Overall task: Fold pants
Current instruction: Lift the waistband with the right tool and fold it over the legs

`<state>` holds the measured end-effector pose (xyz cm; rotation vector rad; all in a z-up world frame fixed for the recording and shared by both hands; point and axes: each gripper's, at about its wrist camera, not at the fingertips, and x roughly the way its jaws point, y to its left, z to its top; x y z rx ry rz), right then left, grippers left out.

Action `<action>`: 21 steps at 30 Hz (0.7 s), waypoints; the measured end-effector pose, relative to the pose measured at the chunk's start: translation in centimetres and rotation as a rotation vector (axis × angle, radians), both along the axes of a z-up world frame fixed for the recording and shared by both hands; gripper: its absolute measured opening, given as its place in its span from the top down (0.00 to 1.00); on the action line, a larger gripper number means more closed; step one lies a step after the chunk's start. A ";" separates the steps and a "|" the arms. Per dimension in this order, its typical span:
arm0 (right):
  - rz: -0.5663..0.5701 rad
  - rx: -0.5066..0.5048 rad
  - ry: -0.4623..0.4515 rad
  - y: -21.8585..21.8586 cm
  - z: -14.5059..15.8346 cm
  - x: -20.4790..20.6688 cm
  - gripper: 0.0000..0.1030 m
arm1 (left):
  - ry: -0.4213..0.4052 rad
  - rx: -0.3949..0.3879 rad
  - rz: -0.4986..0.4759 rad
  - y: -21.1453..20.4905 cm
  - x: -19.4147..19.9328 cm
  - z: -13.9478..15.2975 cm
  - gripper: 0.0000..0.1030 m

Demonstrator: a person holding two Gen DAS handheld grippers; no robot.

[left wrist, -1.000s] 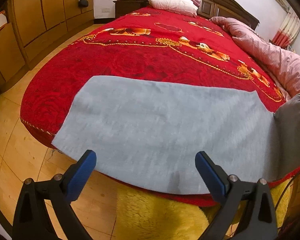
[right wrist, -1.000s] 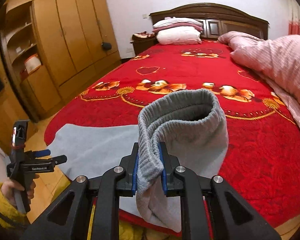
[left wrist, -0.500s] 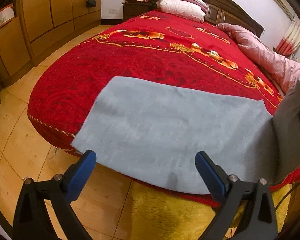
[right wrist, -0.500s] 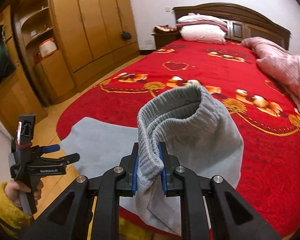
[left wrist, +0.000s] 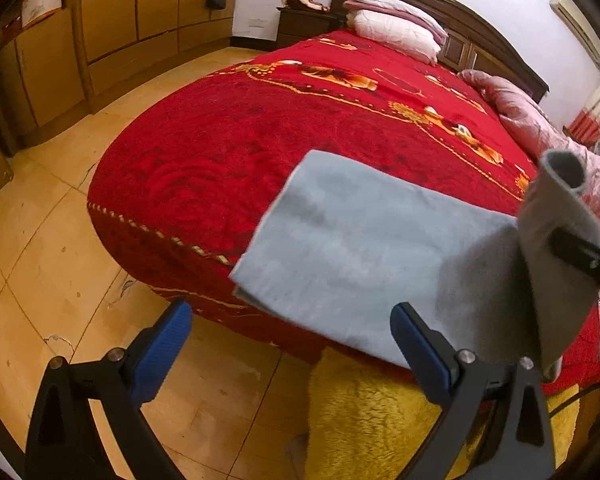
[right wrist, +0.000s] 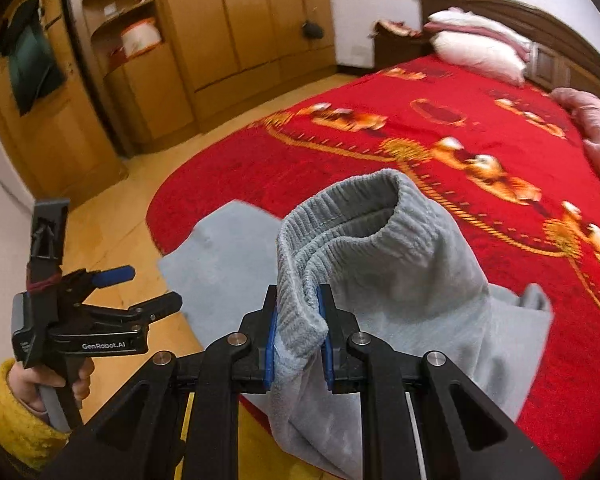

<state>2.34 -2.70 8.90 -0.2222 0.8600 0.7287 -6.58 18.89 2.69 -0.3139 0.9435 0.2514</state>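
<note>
Pants [left wrist: 364, 252], grey: one pair, spread flat along the foot edge of the bed [left wrist: 228, 148], leg ends toward the bed's left corner. Waistband [right wrist: 340, 216], ribbed: raised off the bed, clamped between the two fingers of the right claw [right wrist: 298, 320]. Left claw [left wrist: 292, 344]: one, fingers wide apart and empty, above the floor just off the foot edge, the leg ends ahead of it and not touched; a hand [right wrist: 40, 384] in a yellow sleeve grips it. Pillows [left wrist: 396, 24]: two, stacked at the headboard. Pink quilt [left wrist: 516, 116]: one, along the right edge. Yellow rug [left wrist: 364, 412]: one, on the floor below the pants
</note>
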 end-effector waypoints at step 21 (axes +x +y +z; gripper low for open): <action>0.142 -0.039 0.116 7.7 -4.3 0.4 0.63 | -0.001 -0.043 0.052 2.1 -1.0 -0.9 0.02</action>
